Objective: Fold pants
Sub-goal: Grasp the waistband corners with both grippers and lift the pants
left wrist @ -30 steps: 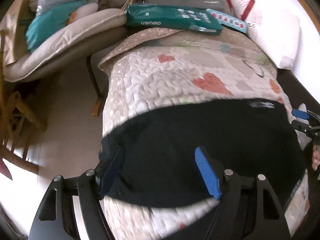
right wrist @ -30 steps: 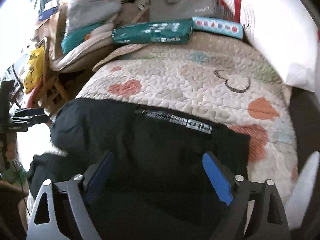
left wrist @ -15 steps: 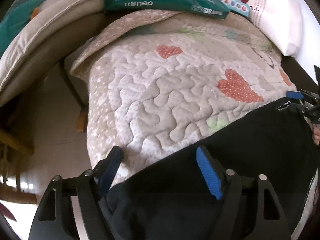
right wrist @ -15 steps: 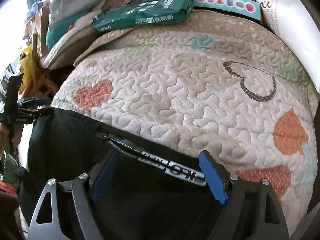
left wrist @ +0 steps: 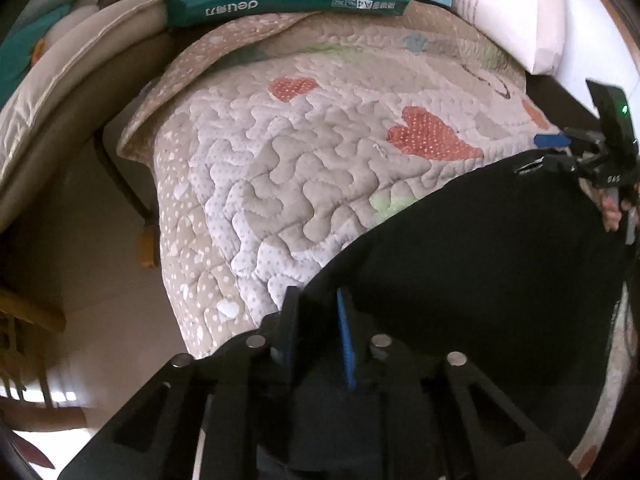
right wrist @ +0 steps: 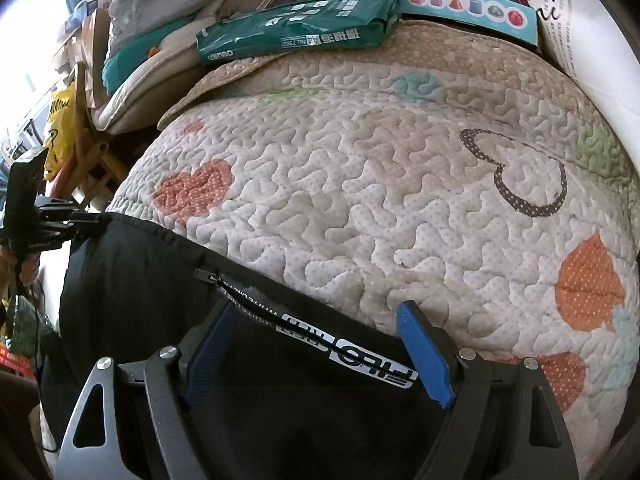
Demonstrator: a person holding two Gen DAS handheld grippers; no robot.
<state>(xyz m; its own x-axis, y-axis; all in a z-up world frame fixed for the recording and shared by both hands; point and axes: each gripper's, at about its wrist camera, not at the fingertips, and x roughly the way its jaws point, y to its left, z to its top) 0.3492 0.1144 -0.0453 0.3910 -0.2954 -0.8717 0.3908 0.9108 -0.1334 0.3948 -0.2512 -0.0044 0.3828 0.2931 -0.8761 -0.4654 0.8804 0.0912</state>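
Observation:
Black pants [left wrist: 480, 264] lie on a quilted bed cover with heart shapes [left wrist: 288, 152]. In the left wrist view my left gripper [left wrist: 316, 324] is shut on the pants' near left corner, fabric pinched between the blue pads. In the right wrist view the pants [right wrist: 168, 280] show a white logo strip and a zip along their edge. My right gripper [right wrist: 316, 344] is open, its blue fingers astride that edge near the logo. The right gripper also shows in the left wrist view [left wrist: 560, 152], and the left gripper in the right wrist view [right wrist: 68, 220].
A green paper pack [right wrist: 296, 28] and a light blue box with shapes [right wrist: 468, 8] lie at the far end of the quilt. A white pillow [left wrist: 516, 12] is at the far right. A cushioned chair [left wrist: 60, 72] and the floor [left wrist: 80, 280] are to the left.
My left gripper has closed on the pants' corner; it was open half a second ago. Both grippers have moved forward to the pants' far edge. The right gripper stays open.

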